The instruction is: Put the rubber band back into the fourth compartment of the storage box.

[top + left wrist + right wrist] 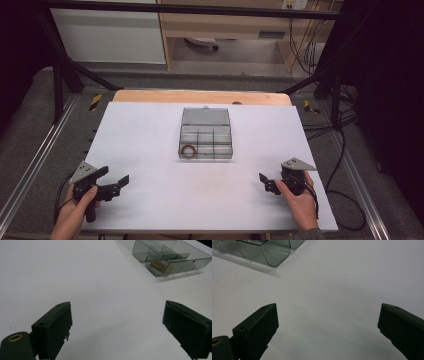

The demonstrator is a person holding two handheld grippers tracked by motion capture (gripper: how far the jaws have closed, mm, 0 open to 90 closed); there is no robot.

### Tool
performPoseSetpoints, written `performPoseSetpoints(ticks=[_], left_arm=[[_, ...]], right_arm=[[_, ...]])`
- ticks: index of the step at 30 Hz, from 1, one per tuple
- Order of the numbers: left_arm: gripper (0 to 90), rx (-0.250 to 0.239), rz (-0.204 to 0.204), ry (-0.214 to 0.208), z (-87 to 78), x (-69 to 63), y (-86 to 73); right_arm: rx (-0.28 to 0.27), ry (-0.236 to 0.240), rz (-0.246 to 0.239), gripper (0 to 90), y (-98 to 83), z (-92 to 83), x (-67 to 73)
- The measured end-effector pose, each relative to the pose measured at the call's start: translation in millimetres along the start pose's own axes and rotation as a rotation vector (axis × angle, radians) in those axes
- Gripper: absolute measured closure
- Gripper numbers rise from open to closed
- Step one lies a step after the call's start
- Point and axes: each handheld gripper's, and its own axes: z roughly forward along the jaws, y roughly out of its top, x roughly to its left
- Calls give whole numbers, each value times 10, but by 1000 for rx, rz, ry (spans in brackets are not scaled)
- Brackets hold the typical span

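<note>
A clear grey compartment box [206, 134] sits in the middle of the white table, its lid standing open at the back. A brown ring [188, 150] lies in its front-left compartment. My left gripper [115, 176] rests near the front-left edge, held by a hand, open and empty. My right gripper [267, 182] is at the front right, also in a hand. In the left gripper view the open gripper [117, 305] points at bare table, with the box [172, 257] and ring [158, 265] ahead to the upper right. In the right gripper view the gripper [329, 306] is open, and a box corner [267, 250] shows at upper left.
The white table sheet [150, 150] covers a wooden top [200, 96] whose back edge shows. Black frame bars [60, 75] stand at both back corners. Cables [340, 150] run along the floor on the right.
</note>
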Motion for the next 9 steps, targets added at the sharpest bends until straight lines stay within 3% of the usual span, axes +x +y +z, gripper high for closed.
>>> performPoseSetpoints(ticks=[4, 9], left_arm=[[88, -6, 13, -9, -10, -22, -17], [87, 37, 38, -33, 20, -79, -101]], right_arm=[[17, -13, 0, 33, -8, 21, -14], [63, -27, 11, 30, -20, 80, -10]])
